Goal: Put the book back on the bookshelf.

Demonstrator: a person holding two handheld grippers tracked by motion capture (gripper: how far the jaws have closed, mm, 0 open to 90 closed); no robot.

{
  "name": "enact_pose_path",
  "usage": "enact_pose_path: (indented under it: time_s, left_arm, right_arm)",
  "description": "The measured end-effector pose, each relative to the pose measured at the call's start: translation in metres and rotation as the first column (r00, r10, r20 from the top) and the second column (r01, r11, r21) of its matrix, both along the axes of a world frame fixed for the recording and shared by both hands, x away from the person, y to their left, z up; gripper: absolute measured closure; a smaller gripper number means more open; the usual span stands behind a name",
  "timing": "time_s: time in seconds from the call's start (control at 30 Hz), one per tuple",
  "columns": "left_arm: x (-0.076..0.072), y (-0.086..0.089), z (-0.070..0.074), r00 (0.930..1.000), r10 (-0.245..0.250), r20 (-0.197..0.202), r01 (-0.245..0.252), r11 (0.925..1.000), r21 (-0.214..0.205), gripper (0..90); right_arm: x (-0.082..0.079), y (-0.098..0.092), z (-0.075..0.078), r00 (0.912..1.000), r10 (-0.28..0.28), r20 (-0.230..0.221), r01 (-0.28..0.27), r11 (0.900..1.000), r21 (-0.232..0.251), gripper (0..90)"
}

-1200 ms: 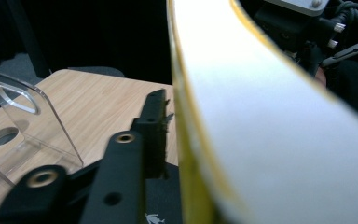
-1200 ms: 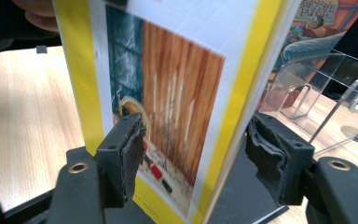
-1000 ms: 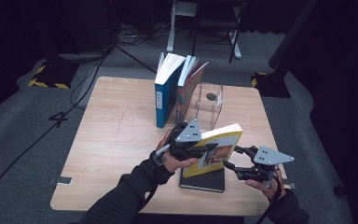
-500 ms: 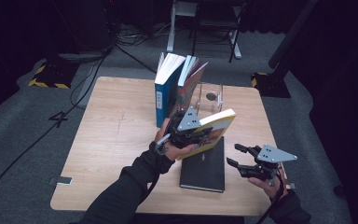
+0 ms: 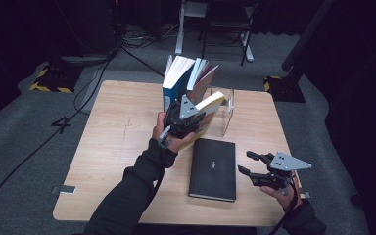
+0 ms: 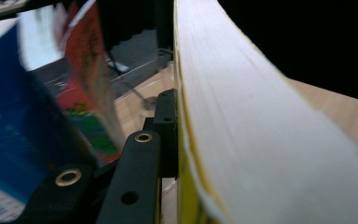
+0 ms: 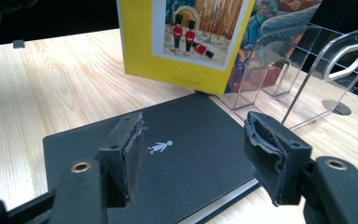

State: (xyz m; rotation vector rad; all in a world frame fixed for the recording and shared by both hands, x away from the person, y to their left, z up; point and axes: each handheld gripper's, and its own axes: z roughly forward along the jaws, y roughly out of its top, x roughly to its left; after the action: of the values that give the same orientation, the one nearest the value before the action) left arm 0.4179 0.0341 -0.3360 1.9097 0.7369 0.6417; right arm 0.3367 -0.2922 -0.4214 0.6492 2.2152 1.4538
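High view: the left tongs [image 5: 188, 115] are seen lifted above the middle of the wooden desk [image 5: 112, 127], clamped on a yellow book [image 5: 206, 113]. The yellow book is held clear of the desk and tilted, its pale page edge turned upward, just in front of a row of upright books and near a clear plastic stand [image 5: 223, 112] at the far side of the desk. Within that row, a blue book [image 5: 172, 95] is shown standing with its pages fanned open, and a red book [image 5: 205, 81] leans beside it.

A black book [image 5: 213, 169] is laid flat on the desk, below and slightly to the right of the yellow book. The right tongs [image 5: 250, 164] are held low near the right edge of the desk, just beside the black book, with their jaws spread and nothing between them.

Left gripper view: one black jaw is pressed flat against the yellow cover beside the page edge of the yellow book [image 6: 242, 121]; the blue book [image 6: 14, 126] and the red book [image 6: 91, 79] are seen blurred behind it.

Right gripper view: the right tongs [image 7: 193, 156] are shown with both pads apart over the black book [image 7: 177, 163], which carries a small white figure on its cover. The yellow book [image 7: 182, 37] hangs above the far end of it, its picture of toy soldiers facing the camera, and the clear plastic stand [image 7: 303, 70] is seen to the right.
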Motion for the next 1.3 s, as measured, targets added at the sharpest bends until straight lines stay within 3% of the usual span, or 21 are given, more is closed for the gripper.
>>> enact_pose_path:
  time_s: [0.13, 0.37, 0.7, 1.07, 1.3]
  left_arm:
    - [0.006, -0.004, -0.004, 0.9978, 0.062, 0.023, -0.062, 0.9975, 0.032, 74.9]
    - [0.021, -0.018, -0.012, 0.9928, 0.119, 0.012, -0.120, 0.9924, 0.029, 74.8]
    - [0.044, -0.035, -0.021, 0.9771, 0.212, -0.019, -0.212, 0.9771, -0.015, 74.8]
    - [0.063, -0.053, -0.022, 0.9604, 0.278, -0.023, -0.279, 0.9594, -0.044, 74.9]
    - [0.071, -0.063, -0.022, 0.9548, 0.297, -0.015, -0.297, 0.9547, -0.016, 74.9]
  right_arm:
    - [0.000, 0.001, -0.001, 1.0000, 0.003, -0.004, -0.003, 1.0000, -0.003, 39.0]
    - [0.000, 0.001, -0.001, 1.0000, 0.001, -0.002, -0.001, 0.9999, -0.011, 39.0]
    - [0.000, 0.002, -0.002, 1.0000, 0.002, 0.003, -0.002, 0.9999, -0.017, 39.0]
    - [0.001, 0.002, -0.003, 1.0000, 0.000, -0.004, 0.000, 0.9999, -0.014, 39.0]
    - [0.001, 0.002, -0.004, 1.0000, 0.005, -0.005, -0.005, 0.9999, -0.016, 38.9]
